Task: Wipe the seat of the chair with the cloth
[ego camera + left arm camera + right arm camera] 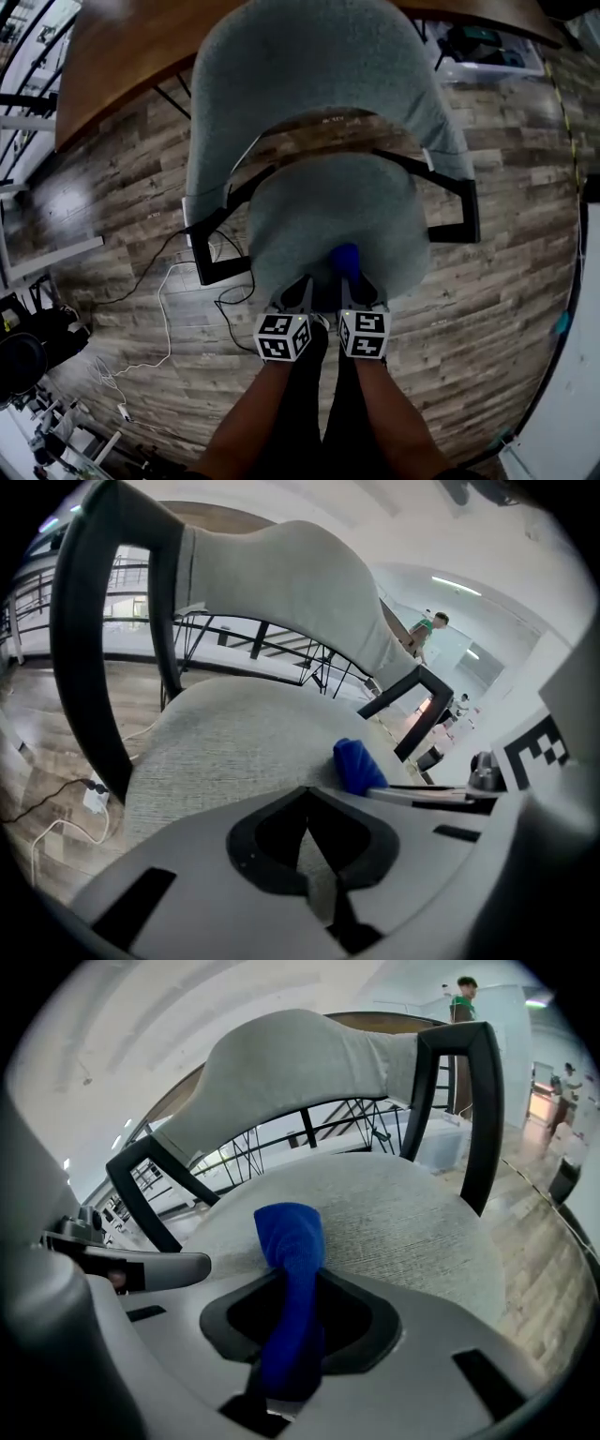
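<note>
Holding the blue cloth [291,1241] tight, the right gripper [359,292] sits at the front edge of the seat [328,211]. Left gripper [296,294] is closed w/ nothing in it, just beside. Wiping looks hardly started, I think; most of the seat is left to do

Seen from above, the person's left forearm [251,417] and right forearm [398,422] reach forward side by side, the left gripper [298,295] and right gripper [356,286] close together. The left gripper's jaws are pressed together, empty; the right gripper's pinch a blue cloth [292,1241].
</note>
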